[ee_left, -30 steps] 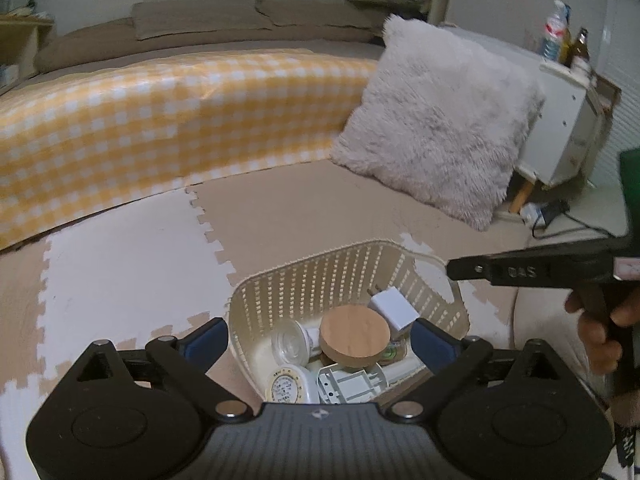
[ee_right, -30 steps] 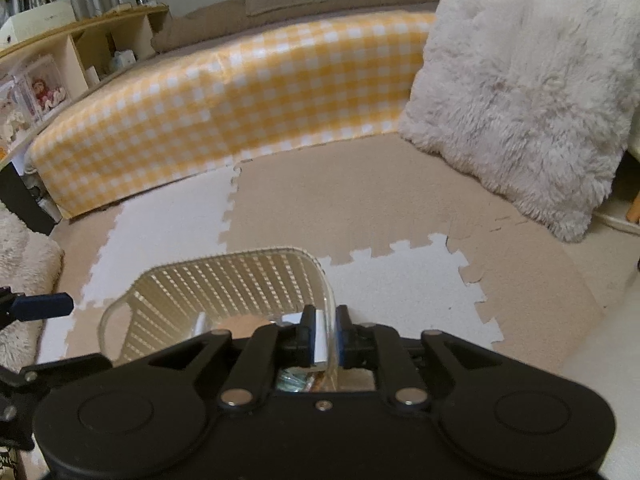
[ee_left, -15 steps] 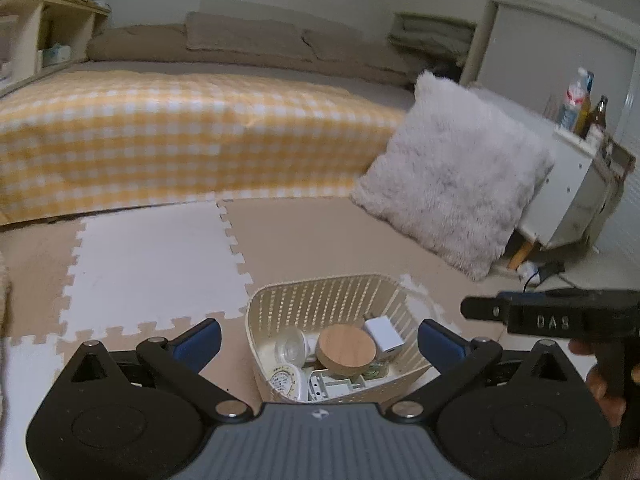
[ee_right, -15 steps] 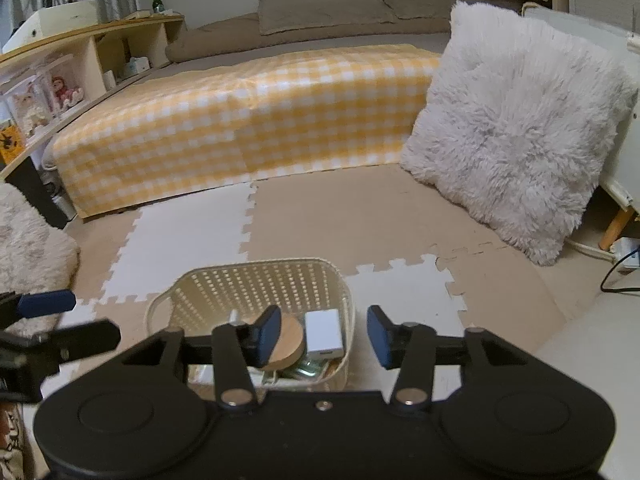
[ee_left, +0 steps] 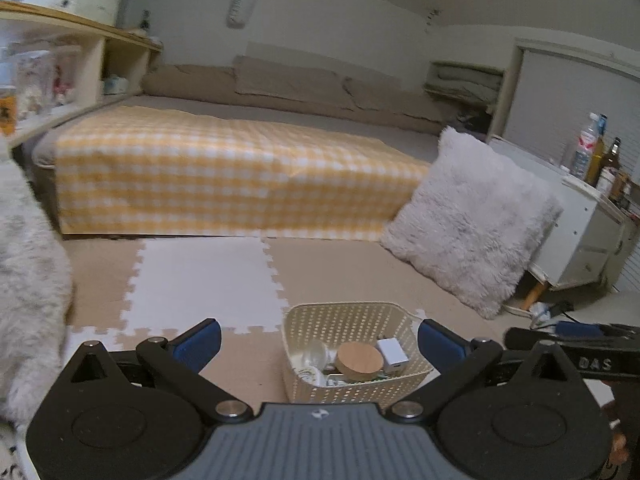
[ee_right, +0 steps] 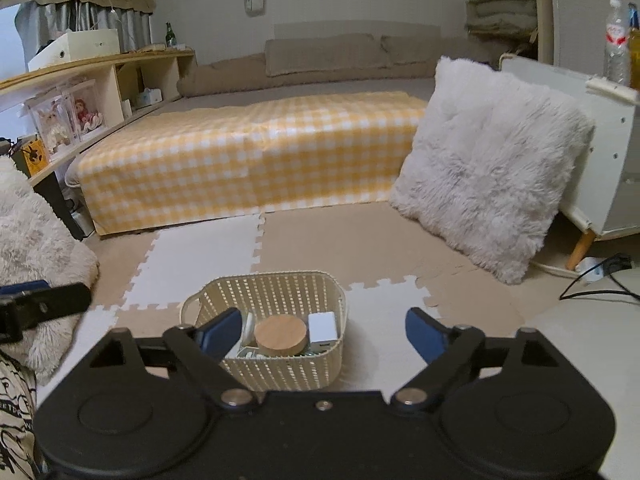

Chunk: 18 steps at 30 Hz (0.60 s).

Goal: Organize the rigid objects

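Note:
A cream perforated basket (ee_left: 348,390) (ee_right: 280,372) stands on the foam mat. It holds a round wooden lid (ee_left: 358,361) (ee_right: 281,335), a white charger cube (ee_left: 392,351) (ee_right: 322,328) and several small items. My left gripper (ee_left: 318,340) hangs open above and short of the basket, with nothing between its blue pads. My right gripper (ee_right: 324,332) is opening, its jaws wide apart and nothing held; the basket shows beyond them. In the left wrist view a finger (ee_left: 552,338) of the right gripper shows at the right edge.
A low bed with a yellow checked cover (ee_right: 256,152) runs across the back. A fluffy white pillow (ee_right: 492,184) leans on a white cabinet (ee_left: 588,232) topped with bottles. A cable and power strip (ee_right: 596,268) lie right; a furry cushion (ee_right: 36,256) sits left.
Both grippers have risen and drawn back from the basket, which now looks smaller. The right gripper went from shut at the basket's rim to wide open.

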### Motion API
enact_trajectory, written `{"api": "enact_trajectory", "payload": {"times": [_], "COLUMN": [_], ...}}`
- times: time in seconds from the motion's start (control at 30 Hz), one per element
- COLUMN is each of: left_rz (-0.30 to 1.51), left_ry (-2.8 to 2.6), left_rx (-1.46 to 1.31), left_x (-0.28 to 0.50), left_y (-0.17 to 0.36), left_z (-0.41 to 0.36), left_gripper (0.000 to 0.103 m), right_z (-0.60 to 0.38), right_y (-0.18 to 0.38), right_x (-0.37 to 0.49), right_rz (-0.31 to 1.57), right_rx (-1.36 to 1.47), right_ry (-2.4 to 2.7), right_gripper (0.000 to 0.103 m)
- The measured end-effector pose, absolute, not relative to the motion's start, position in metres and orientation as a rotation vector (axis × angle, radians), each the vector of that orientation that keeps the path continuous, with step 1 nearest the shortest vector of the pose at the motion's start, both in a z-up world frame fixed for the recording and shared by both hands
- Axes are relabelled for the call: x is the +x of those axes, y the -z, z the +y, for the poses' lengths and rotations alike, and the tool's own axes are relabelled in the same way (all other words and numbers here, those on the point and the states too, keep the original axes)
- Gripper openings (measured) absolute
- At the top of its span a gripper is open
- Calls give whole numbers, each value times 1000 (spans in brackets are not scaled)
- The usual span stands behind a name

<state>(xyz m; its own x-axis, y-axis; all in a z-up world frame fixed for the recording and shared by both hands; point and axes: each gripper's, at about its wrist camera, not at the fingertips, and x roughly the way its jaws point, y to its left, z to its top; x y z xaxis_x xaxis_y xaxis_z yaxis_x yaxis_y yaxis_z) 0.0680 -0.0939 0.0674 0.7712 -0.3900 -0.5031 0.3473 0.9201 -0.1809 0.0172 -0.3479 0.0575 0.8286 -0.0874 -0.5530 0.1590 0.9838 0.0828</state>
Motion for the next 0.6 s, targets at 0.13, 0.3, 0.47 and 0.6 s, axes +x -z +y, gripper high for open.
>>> {"api": "enact_trajectory", "payload": {"times": [0.13, 0.3, 0.47, 0.6], "left_rz": [560, 542, 533, 538], "left_ry": [355, 314, 292, 276], "left_rx": [-62, -42, 4, 13], "left_x": [54, 37, 25, 22], "left_y": [-66, -57, -49, -44], "left_z": [-91, -91, -95, -96], "left_gripper": [103, 103, 103, 103], "right_z": [-348, -345, -343, -340], "right_y": [-59, -54, -46, -44], "right_x": [-1, -16, -22, -25], "right_rz": [540, 516, 506, 498], "right_rx": [137, 120, 104, 86], "right_ry": [130, 137, 156, 161], "right_gripper": [101, 103, 103, 103]}}
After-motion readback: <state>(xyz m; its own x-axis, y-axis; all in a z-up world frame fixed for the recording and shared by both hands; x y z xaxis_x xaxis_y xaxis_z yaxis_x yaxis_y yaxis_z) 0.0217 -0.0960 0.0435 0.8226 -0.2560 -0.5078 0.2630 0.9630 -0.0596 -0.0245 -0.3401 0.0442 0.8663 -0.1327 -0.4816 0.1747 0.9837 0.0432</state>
